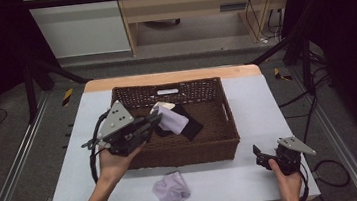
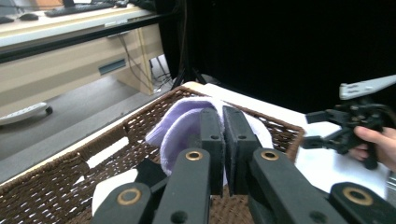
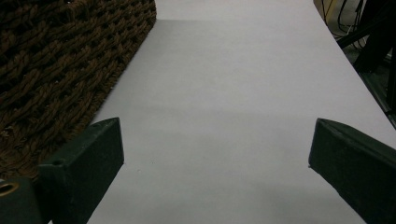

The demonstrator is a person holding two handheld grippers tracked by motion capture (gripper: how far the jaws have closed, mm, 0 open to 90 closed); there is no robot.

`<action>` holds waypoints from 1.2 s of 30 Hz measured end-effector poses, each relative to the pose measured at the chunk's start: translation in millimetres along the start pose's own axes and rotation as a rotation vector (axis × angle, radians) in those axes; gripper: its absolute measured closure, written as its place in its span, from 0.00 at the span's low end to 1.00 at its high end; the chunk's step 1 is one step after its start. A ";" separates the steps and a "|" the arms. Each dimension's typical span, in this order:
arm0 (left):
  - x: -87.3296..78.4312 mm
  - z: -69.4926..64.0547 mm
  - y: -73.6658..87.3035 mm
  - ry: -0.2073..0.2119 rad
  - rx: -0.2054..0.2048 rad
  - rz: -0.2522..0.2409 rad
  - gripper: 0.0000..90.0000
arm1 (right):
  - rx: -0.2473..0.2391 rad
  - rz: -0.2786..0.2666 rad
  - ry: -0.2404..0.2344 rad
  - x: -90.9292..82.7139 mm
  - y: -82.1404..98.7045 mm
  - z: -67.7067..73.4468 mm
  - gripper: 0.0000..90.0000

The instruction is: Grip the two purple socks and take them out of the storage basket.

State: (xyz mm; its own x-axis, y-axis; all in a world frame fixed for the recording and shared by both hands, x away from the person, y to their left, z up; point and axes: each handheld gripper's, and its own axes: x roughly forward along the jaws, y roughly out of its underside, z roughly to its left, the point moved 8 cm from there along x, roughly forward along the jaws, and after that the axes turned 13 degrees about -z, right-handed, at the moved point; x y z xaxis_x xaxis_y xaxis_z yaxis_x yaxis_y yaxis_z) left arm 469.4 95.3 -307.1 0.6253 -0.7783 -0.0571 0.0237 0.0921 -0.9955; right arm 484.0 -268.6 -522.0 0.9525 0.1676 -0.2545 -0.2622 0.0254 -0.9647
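A lab is shown: a table (image 1: 254,173) framed by black curtains (image 1: 351,37), rails (image 1: 12,168) and cables (image 1: 332,172).

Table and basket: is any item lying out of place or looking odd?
One lilac cloth lies crumpled on the table, outside the basket. The left gripper holds another lilac cloth over the basket. Nothing looks spilled or damaged.

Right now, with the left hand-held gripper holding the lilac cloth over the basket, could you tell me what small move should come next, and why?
Probably open the left hand-held gripper and let go. Its jaws are shut on the lilac cloth, which already hangs above the inside of the wicker basket, so it should drop in beside the black item.
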 end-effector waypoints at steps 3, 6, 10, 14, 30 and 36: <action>-14.0 -7.5 -1.6 0.010 0.009 -0.009 0.96 | -0.001 0.000 0.001 0.0 0.0 0.0 0.04; -27.8 -14.9 -0.6 0.022 0.020 -0.008 0.96 | 0.000 -0.002 0.001 0.0 -0.1 0.0 0.04; -40.9 -24.1 4.9 0.037 0.026 -0.004 0.96 | -0.002 -0.001 0.002 0.1 0.0 -0.2 0.04; -51.7 -32.6 16.1 0.054 0.021 0.005 0.96 | -0.003 -0.004 0.003 0.1 -0.2 -0.1 0.04; -66.4 -40.4 82.7 0.075 -0.042 0.119 0.96 | -0.007 -0.004 0.007 0.0 -0.1 -0.3 0.04; -67.5 -41.5 109.0 0.083 -0.070 0.175 0.96 | -0.004 -0.006 0.010 -0.4 -0.3 -0.3 0.04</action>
State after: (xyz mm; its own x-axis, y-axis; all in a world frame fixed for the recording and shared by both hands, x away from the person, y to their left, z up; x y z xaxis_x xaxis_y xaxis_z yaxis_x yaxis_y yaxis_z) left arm 397.4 132.2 -415.0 0.5483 -0.8033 -0.2327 -0.1358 0.1890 -0.9725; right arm 483.8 -269.0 -521.7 0.9554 0.1579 -0.2495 -0.2561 0.0228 -0.9664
